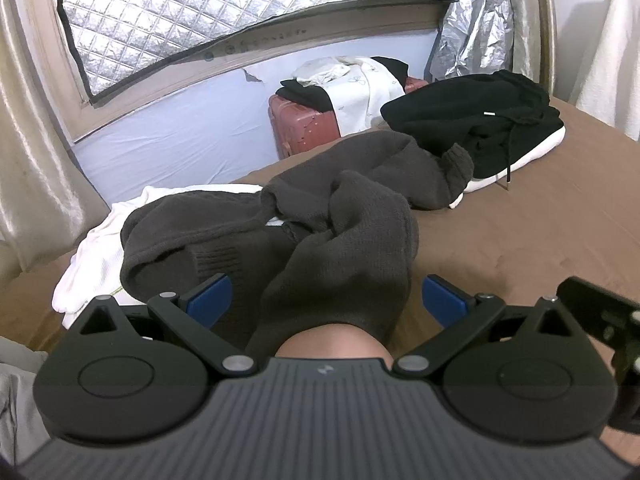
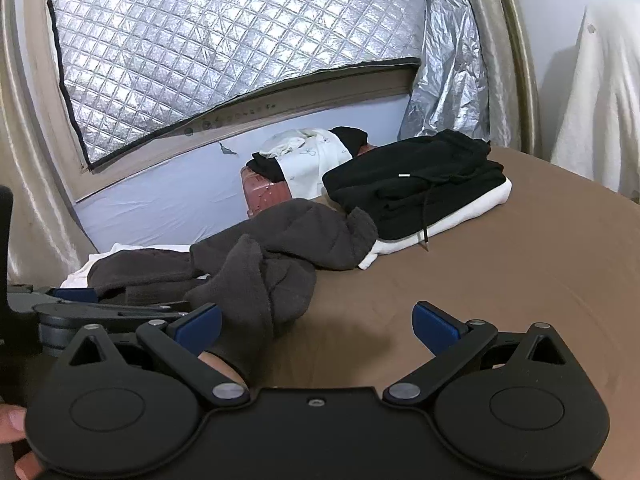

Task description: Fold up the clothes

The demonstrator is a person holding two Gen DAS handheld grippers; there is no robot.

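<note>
Dark grey knit fills the middle of the left wrist view: a crumpled sweater (image 1: 312, 216) lies heaped on the brown bed (image 1: 540, 232), one bunched end draped down over what looks like the person's knee, directly between the spread fingers of the left gripper (image 1: 326, 300). Those fingers stand wide apart with nothing pinched between them; the cloth sits in the gap but neither blue pad presses on it. From there the sweater runs away and to the left, over a white garment (image 1: 92, 256), with a cuff reaching right toward a stack of folded clothes (image 1: 480, 120), black over white. A red suitcase (image 1: 304, 128) stands beyond the bed's edge.

Seen from the right wrist, the same sweater (image 2: 260, 264) lies ahead and to the left of the right gripper (image 2: 316, 324), whose fingers also gape open and empty over bare bed (image 2: 520, 280). Only the left finger (image 2: 200, 322) is near the hanging end. The left gripper (image 2: 76, 294) shows at the left edge, beside the heap.

So the left gripper is the nearer one, already straddling the cloth, while the right would have to swing leftward to reach any of it. The sweater's long axis appears to run left to right across the bed, still unflattened.
</note>
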